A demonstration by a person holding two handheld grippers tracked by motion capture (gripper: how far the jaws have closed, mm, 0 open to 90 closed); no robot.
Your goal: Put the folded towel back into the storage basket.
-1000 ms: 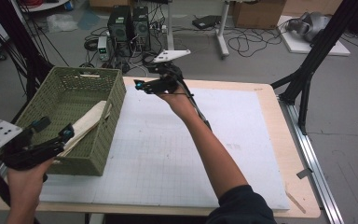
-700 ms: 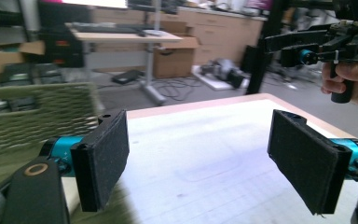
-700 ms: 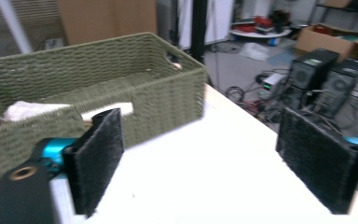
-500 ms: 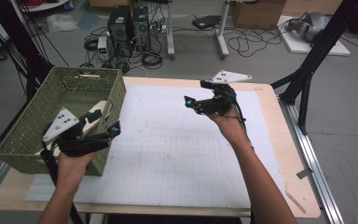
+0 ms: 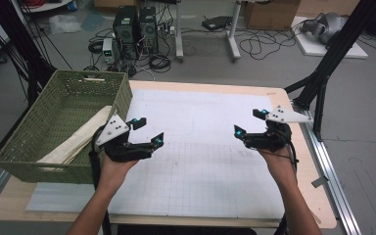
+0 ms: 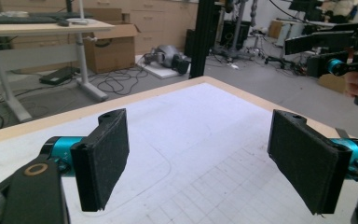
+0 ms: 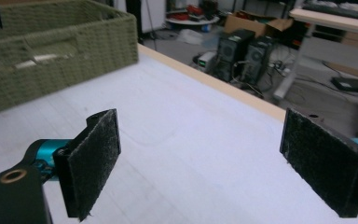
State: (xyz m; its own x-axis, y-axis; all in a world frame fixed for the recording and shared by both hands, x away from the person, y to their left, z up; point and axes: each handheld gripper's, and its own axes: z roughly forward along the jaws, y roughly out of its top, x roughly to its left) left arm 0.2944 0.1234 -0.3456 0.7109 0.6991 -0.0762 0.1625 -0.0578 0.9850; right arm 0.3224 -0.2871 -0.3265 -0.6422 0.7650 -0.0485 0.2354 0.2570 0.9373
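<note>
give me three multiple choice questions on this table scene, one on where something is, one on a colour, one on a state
1. Where does the woven rectangular basket stand on the table?
A. at the left edge
B. at the right edge
C. in the middle of the white gridded mat

2. What colour is the basket?
A. red
B. olive green
C. blue

3. How do the jaws of the left gripper stand?
A. shut on a cloth
B. shut on nothing
C. wide open, holding nothing

Key:
1. A: the high view shows it at the table's left side, beside the white gridded mat, with a folded cream cloth lying inside it.
2. B: its weave is olive green in the high view and the right gripper view.
3. C: the left gripper view shows two black pads far apart with bare mat between them; the right gripper is open likewise.
</note>
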